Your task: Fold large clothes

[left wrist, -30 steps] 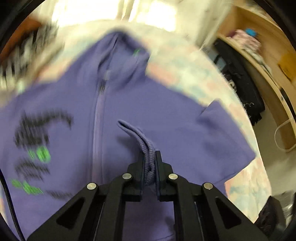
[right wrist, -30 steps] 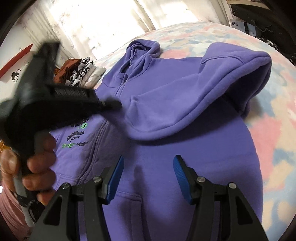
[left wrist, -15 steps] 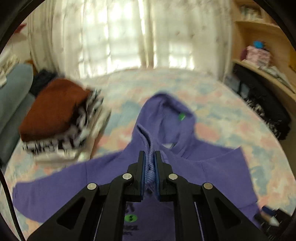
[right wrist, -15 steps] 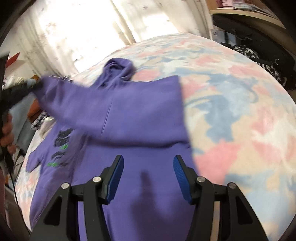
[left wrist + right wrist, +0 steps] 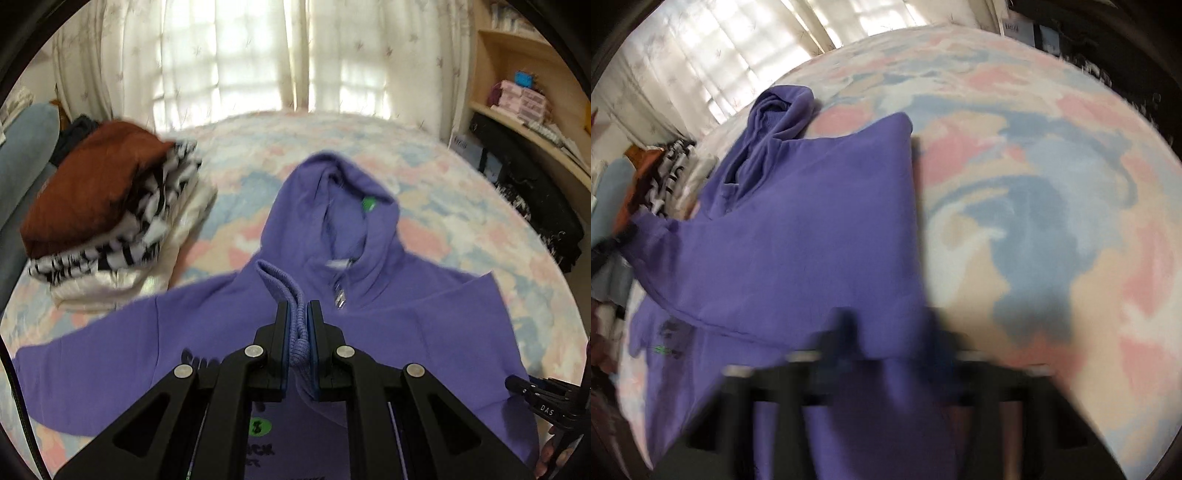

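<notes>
While a purple hoodie [image 5: 207,347] lies spread front-up on a pastel bedspread [image 5: 461,229], its ribbed cuff [image 5: 295,314] is clamped between the closed jaws of the left gripper [image 5: 298,343], the sleeve drawn across the chest. The right gripper [image 5: 886,347], blurred, has just been closing with purple fabric between its jaws; a firm grip cannot be told. The fold is judged barely begun: hood [image 5: 332,206] and body remain unfolded. A folded stack [image 5: 107,221] is seen beside it.
</notes>
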{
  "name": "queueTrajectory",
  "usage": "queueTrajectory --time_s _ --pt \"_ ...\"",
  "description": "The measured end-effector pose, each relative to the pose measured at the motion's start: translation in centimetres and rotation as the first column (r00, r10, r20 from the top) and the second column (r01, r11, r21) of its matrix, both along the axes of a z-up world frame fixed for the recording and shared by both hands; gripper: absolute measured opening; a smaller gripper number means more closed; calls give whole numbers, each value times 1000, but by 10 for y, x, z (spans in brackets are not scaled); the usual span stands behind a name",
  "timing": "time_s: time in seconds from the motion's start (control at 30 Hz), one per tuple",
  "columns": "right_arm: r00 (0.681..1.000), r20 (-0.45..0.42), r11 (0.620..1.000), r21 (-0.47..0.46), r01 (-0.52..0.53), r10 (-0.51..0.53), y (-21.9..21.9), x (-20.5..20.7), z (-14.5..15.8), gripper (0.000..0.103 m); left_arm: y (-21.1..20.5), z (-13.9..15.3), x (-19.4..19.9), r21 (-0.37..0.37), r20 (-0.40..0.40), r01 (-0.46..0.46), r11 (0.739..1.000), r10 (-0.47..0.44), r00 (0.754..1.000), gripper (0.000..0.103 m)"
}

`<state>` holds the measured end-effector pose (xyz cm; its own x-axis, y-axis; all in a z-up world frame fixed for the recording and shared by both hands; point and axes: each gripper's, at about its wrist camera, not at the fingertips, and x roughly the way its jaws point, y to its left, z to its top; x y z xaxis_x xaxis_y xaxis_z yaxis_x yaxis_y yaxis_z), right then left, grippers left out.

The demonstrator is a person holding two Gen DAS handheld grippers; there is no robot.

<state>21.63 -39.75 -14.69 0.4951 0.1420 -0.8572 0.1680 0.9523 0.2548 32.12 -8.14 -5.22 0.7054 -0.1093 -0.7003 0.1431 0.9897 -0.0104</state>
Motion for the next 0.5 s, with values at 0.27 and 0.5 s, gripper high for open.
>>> queueTrajectory --time_s 0.27,0.5 --pt "999 1 999 19 49 -49 -6 -9 -11 23 23 -49 2 62 -75 -68 996 73 995 7" --pt "1000 12 998 66 -11 10 -4 -3 34 54 68 -97 10 -28 -222 -128 991 118 968 11"
